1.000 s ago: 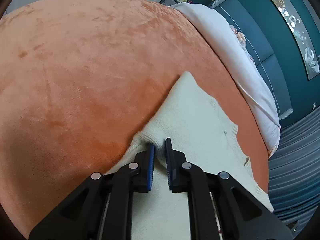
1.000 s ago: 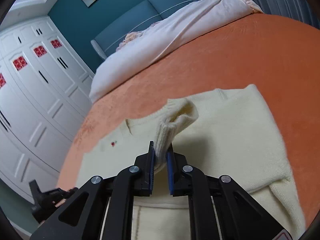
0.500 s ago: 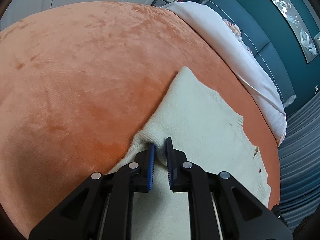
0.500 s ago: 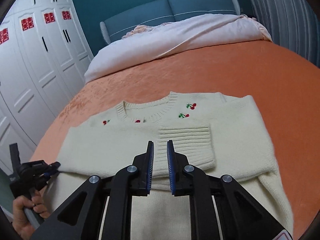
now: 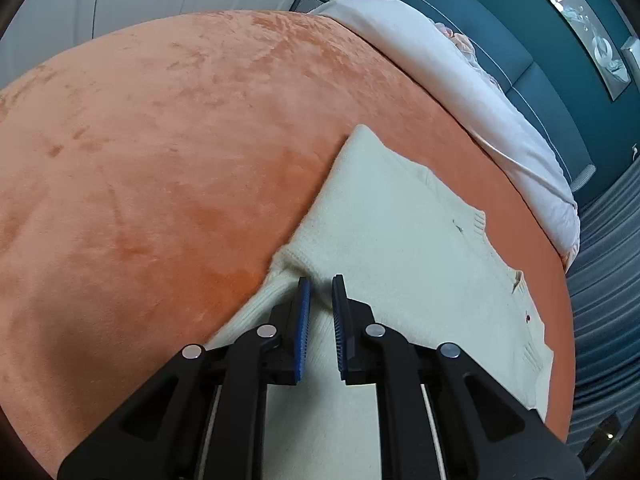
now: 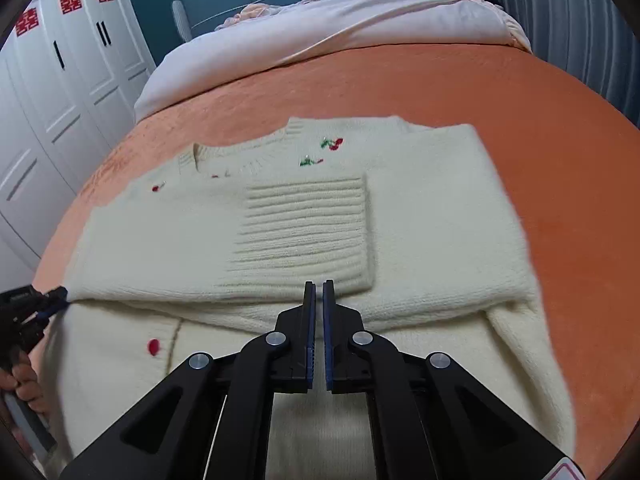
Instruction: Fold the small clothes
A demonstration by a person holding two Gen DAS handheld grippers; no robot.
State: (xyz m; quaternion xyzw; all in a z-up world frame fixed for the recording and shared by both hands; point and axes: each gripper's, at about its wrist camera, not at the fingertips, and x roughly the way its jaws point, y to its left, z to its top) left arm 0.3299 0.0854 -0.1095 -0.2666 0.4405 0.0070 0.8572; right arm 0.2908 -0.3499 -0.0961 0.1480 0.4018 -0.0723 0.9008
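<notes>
A cream knit sweater [image 6: 420, 216] with small red cherry embroidery lies on the orange bed cover. Both sleeves are folded across its chest, and one ribbed cuff [image 6: 304, 232] lies on top. My right gripper [image 6: 318, 286] is shut and empty, just in front of that cuff. My left gripper [image 5: 319, 280] is shut on a pinch of the sweater's left edge [image 5: 296, 268], at the fold by the shoulder. It also shows at the left edge of the right wrist view [image 6: 48, 296], held by a hand.
The orange bed cover [image 5: 160, 160] spreads wide to the left of the sweater. A white duvet [image 6: 320, 28] lies bunched at the head of the bed against a blue headboard. White wardrobe doors [image 6: 52, 92] stand at the left, grey curtains at the right.
My right gripper has laid the sleeve cuff flat on the sweater's chest, let go of it and shut empty. My left gripper has kept its hold on the left edge.
</notes>
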